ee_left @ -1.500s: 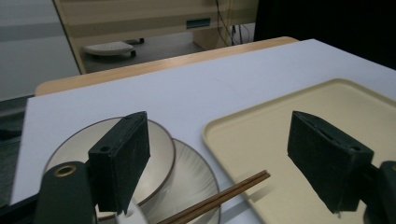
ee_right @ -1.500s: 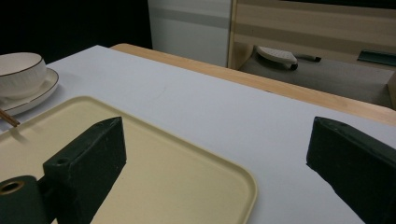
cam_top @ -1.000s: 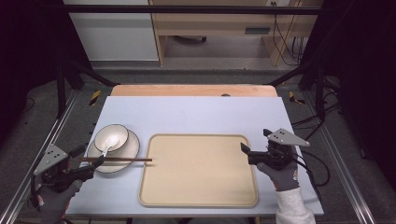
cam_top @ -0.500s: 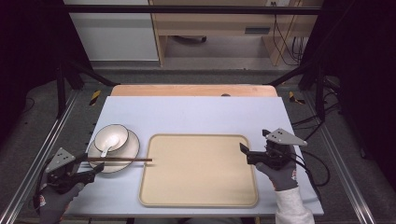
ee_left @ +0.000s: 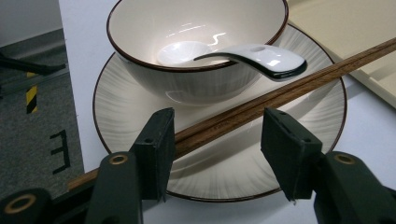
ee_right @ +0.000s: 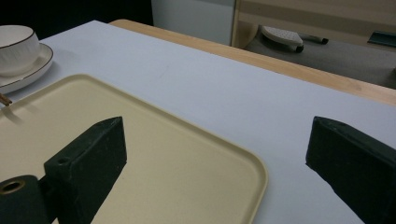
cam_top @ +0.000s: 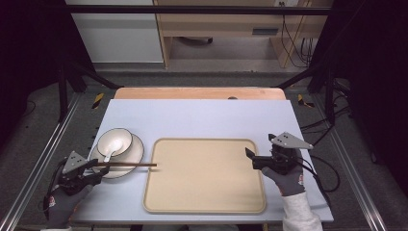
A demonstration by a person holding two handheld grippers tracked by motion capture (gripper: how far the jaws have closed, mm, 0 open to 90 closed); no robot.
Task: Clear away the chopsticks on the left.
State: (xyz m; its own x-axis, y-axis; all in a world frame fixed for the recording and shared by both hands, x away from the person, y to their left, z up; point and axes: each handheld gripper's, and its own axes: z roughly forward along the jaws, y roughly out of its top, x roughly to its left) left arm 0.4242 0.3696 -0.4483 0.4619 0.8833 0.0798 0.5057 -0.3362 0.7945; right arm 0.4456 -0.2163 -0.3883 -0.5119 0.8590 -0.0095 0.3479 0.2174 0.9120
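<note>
The chopsticks [ee_left: 261, 100] are straddled lengthwise-across by the left hand-held gripper [ee_left: 217, 154], its half-open jaws just closing, nothing gripped yet.

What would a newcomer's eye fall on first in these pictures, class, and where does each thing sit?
First, the white bowl with a dark rim, standing on a ribbed plate at the table's left, a white spoon resting in it. Next, the brown chopsticks lying across the plate, passing between the left gripper, whose jaws have just been closing around them without yet pinching. The big beige tray lies bare mid-table, with the right gripper open over its right edge.
</note>
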